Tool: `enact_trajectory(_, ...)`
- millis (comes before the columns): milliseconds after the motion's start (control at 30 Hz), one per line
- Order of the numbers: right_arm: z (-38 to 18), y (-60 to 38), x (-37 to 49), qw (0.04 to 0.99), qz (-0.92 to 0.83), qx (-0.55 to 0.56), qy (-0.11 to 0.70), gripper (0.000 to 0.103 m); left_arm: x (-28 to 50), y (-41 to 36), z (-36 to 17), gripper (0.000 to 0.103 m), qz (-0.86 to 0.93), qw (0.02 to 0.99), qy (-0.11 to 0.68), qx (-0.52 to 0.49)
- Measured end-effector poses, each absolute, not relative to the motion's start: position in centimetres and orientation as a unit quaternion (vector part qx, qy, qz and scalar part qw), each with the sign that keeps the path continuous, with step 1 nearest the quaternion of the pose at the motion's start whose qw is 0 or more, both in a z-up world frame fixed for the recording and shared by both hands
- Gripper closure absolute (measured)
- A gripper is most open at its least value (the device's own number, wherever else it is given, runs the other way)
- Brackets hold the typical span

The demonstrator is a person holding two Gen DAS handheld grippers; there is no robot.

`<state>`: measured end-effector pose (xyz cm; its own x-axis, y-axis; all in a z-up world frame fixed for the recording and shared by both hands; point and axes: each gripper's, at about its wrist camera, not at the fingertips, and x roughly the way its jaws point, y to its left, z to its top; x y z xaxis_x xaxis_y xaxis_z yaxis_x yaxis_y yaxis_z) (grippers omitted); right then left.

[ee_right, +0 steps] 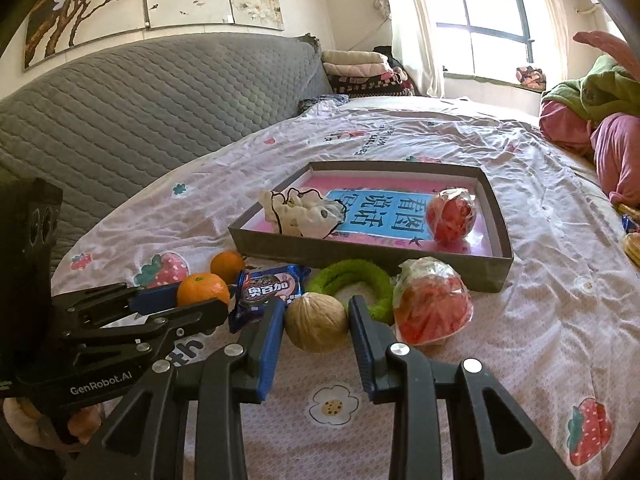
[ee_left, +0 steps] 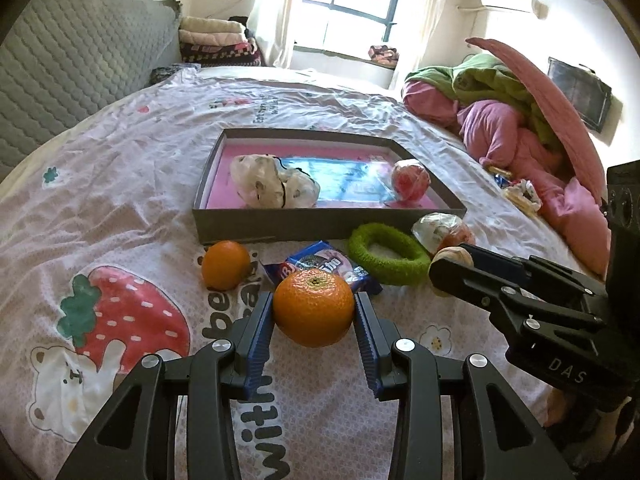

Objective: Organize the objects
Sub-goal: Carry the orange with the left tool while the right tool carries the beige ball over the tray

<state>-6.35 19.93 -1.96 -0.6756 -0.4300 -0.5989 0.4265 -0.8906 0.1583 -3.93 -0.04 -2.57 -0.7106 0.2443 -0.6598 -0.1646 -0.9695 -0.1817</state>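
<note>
My left gripper is shut on a large orange, blue pads pressing both its sides just above the bedsheet. Left of my right gripper it shows again, with the orange. My right gripper is shut on a tan walnut that rests on the sheet. Ahead of both lies a shallow grey box with a pink floor. It holds a white patterned bag and a wrapped red apple.
In front of the box lie a smaller orange, a blue biscuit packet, a green fuzzy ring and another wrapped red apple. A grey quilted headboard stands left. Pink and green bedding is heaped right.
</note>
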Motion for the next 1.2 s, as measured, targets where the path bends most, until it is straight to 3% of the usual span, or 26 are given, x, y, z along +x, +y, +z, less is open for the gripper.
enact_trajectory(1200,0.3,19.8,-7.5,0.231,-0.928,0.294,-0.002,0.069,-6.3,-0.2,0.1,0.062,0.937,0.091,-0.053,-0.334)
